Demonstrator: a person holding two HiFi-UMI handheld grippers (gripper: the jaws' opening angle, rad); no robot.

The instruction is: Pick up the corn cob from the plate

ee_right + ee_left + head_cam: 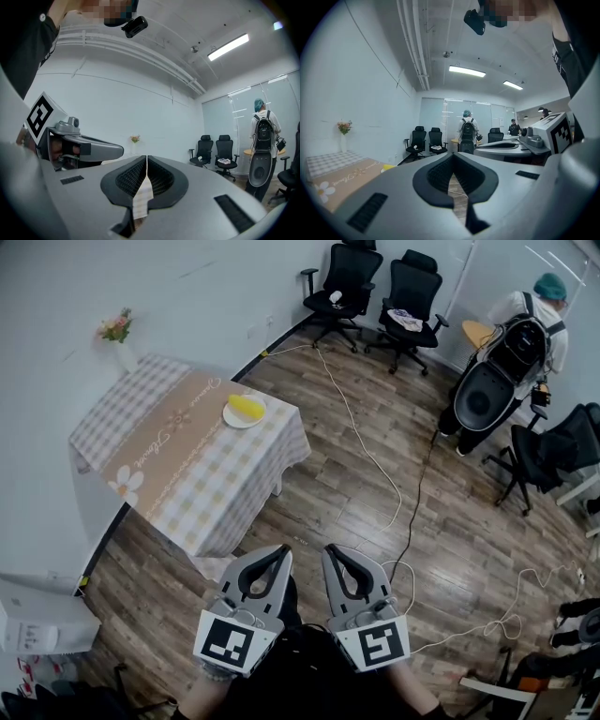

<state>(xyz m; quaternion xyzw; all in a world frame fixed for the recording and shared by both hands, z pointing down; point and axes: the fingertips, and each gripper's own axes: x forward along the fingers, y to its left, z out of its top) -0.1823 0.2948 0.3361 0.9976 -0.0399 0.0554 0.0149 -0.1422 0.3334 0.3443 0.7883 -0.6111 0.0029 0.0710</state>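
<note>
A yellow corn cob [247, 407] lies on a white plate [234, 420] near the right edge of a table with a checked cloth [187, 460]. My left gripper [282, 551] and right gripper [330, 552] hang side by side over the wooden floor, well short of the table, both shut with nothing between the jaws. In the left gripper view a sliver of the yellow cob [389, 166] shows past the jaws [453, 158], with the tablecloth [342, 176] at the left. The right gripper view shows its tips [147, 159] meeting and the left gripper [79, 147] beside it.
A vase of flowers [118, 334] stands at the table's far corner. Two black office chairs [375, 292] stand at the back. A person with a backpack [520, 343] stands at the right. Cables [370, 456] trail over the floor. A white cabinet [37, 610] sits at the left.
</note>
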